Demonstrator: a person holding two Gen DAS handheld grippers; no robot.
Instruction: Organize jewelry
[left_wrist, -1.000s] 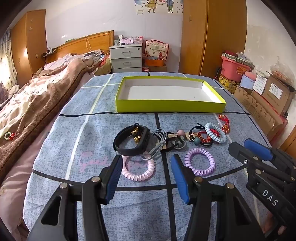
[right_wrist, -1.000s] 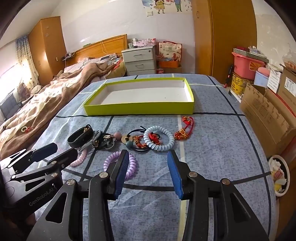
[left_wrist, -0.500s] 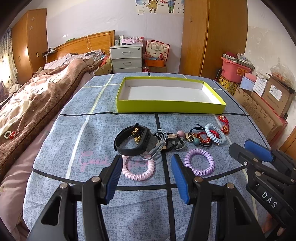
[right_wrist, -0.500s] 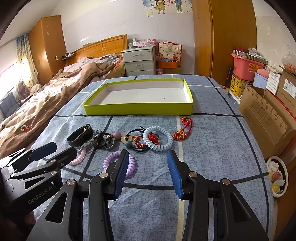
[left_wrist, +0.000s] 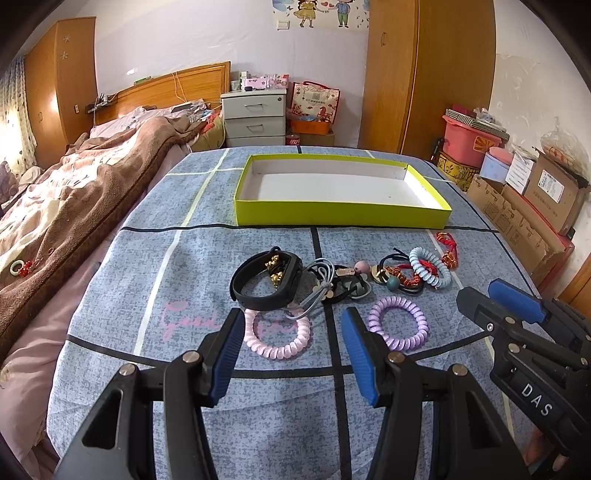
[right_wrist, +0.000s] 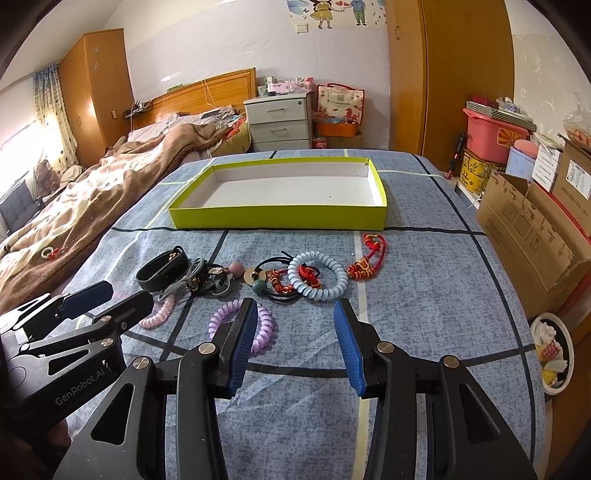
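Note:
An empty yellow-green box (left_wrist: 343, 218) (right_wrist: 277, 218) sits at the far side of the blue cloth. A row of jewelry lies before it: a black band (left_wrist: 264, 280) (right_wrist: 160, 271), a pink coil ring (left_wrist: 277, 338), a purple coil ring (left_wrist: 399, 328) (right_wrist: 264, 326), a light blue coil ring (left_wrist: 428, 267) (right_wrist: 317, 277) and a red cord charm (left_wrist: 448, 247) (right_wrist: 369, 256). My left gripper (left_wrist: 291, 354) is open, low over the pink ring. My right gripper (right_wrist: 295, 343) is open, near the purple and blue rings.
A bed with a brown blanket (left_wrist: 74, 206) borders the cloth on the left. Cardboard boxes (right_wrist: 535, 229) stand to the right. A white bowl (right_wrist: 552, 350) sits on the floor at right. A bedside drawer unit (left_wrist: 255, 118) stands behind.
Both grippers have pulled back slightly and risen a little, so the jewelry row sits a bit farther away. Both stay open. Nothing on the cloth has moved.

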